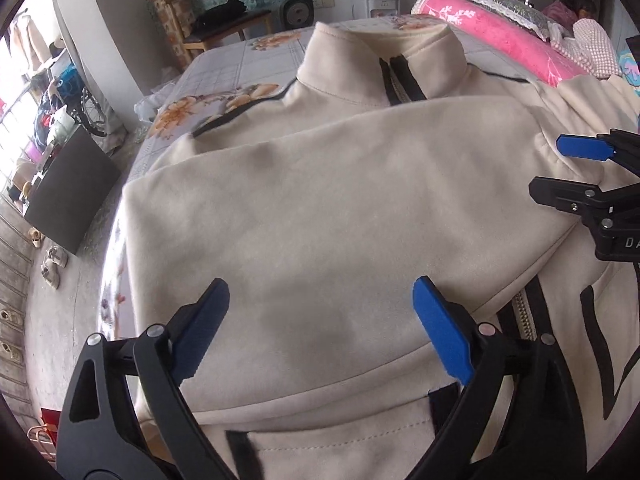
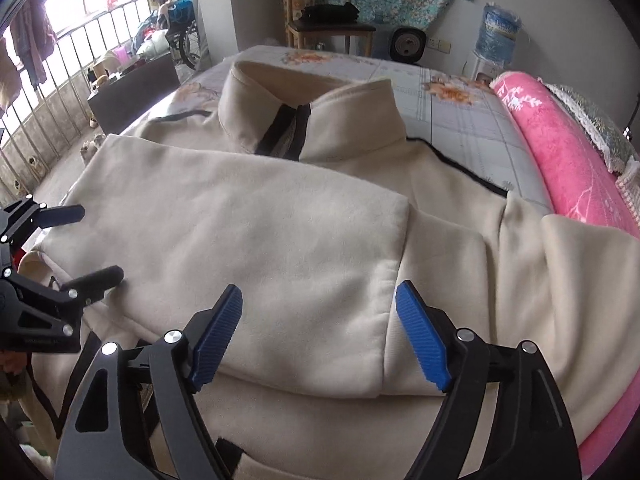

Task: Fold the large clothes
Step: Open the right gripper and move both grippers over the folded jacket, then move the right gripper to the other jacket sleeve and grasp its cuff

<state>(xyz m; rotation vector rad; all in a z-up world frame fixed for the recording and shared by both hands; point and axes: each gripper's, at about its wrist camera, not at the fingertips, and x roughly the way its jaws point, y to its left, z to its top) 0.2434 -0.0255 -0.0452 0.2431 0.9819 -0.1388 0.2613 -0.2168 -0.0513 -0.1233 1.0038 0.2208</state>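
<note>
Cream fleece zip-collar jacket (image 1: 320, 200) flat on floral-print bed sheet (image 1: 224, 76), sleeve folded across chest, collar at 12 o'clock; left gripper (image 1: 320, 328) jaws wide, empty; right gripper (image 2: 320, 332) jaws wide, empty, over sleeve cuff.

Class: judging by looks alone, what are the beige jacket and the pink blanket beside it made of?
Beige jacket: probably fleece-like knit, matte with a soft nap and no sheen. Pink blanket: apparently plush synthetic fleece, fuzzy pile with a white floral pattern.
</note>
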